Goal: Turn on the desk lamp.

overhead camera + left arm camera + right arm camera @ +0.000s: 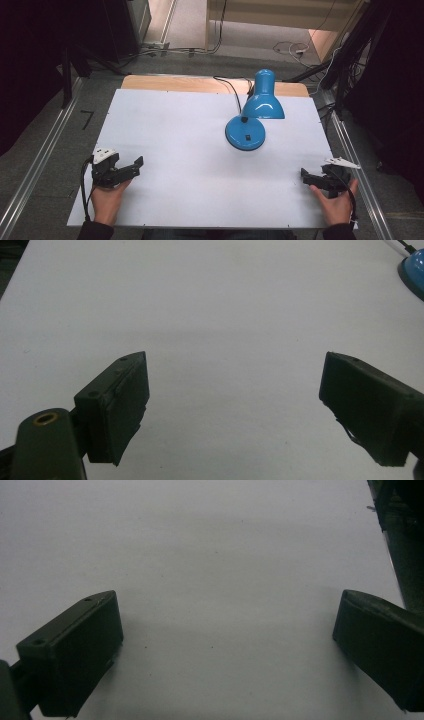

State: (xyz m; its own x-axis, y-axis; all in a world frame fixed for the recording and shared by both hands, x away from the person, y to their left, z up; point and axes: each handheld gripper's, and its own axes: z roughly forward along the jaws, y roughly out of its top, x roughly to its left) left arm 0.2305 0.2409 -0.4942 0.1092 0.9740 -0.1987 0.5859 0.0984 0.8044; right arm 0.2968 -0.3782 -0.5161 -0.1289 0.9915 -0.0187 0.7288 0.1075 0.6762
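The white-topped rectangular desk (190, 165) carries one thing, a glossy blue metal desk lamp (254, 114) with a round base and a bell-shaped shade. It stands toward the far right of the board, with its black cord (231, 89) trailing off the back edge.

The left hand-held gripper (131, 168) rests at the near left edge and the right hand-held gripper (309, 176) at the near right. Both have their jaws spread wide with nothing between them, and both are well apart from the lamp.

The step in hand looks like the approach to the lamp. It is probably best to bring the right one in low toward the round base to steady it. The left one can then take the neck or shade rim squarely, keeping clear of the cord so nothing drags or tips.
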